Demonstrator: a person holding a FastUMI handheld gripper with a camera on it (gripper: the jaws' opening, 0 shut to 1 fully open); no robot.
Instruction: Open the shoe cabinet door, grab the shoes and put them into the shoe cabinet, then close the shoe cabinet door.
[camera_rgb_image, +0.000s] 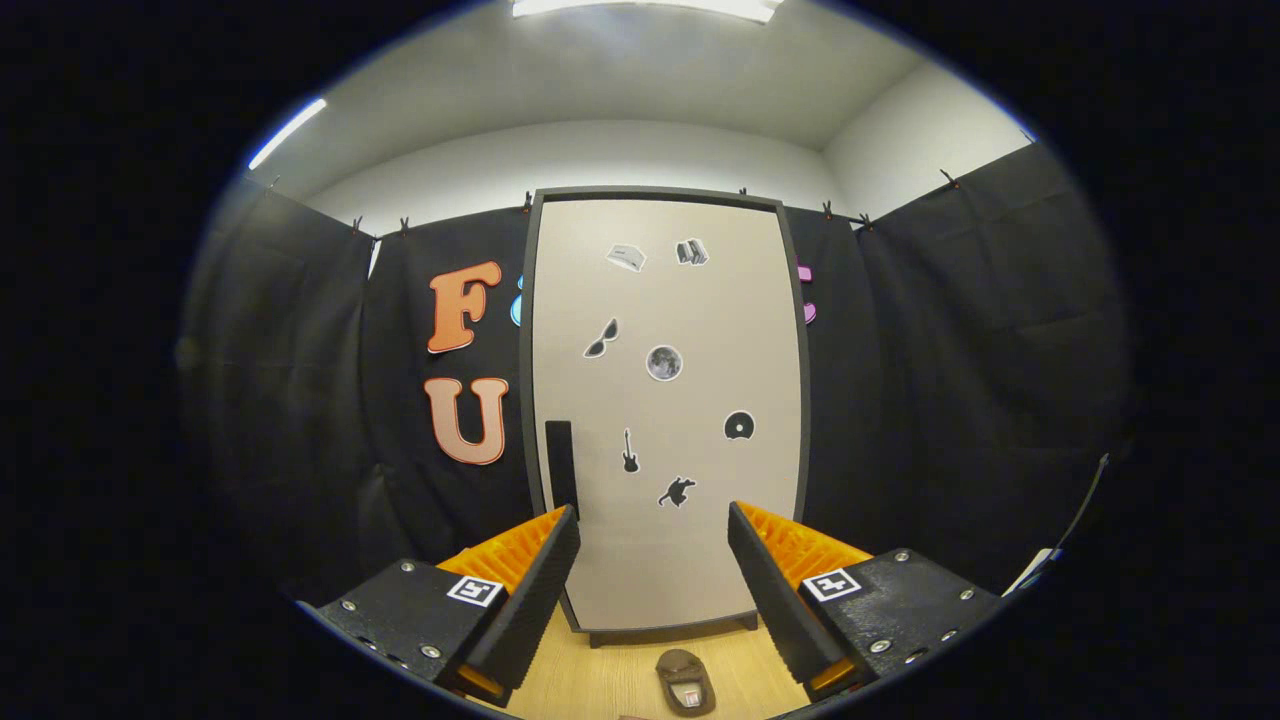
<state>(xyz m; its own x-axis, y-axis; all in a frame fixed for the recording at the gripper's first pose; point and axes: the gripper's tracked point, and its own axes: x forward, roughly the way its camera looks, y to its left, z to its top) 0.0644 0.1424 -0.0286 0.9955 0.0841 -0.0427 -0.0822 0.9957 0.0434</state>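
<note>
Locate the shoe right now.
Gripper view: the shoe lies on the wooden floor between the open gripper fingers, just in front of the closed shoe cabinet door.

Light wooden floor (610, 680) beneath and ahead of the gripper (654, 560), a brown shoe (686, 682) lying on it between the spread-apart fingers, the shoe cabinet (668, 400) standing on it just beyond, door closed

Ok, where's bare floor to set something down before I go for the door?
The open gripper frames bare wood floor between the shoe and the closed cabinet. It is tightest around the shoe between the fingers. The handle sits at the door's left edge.
</note>
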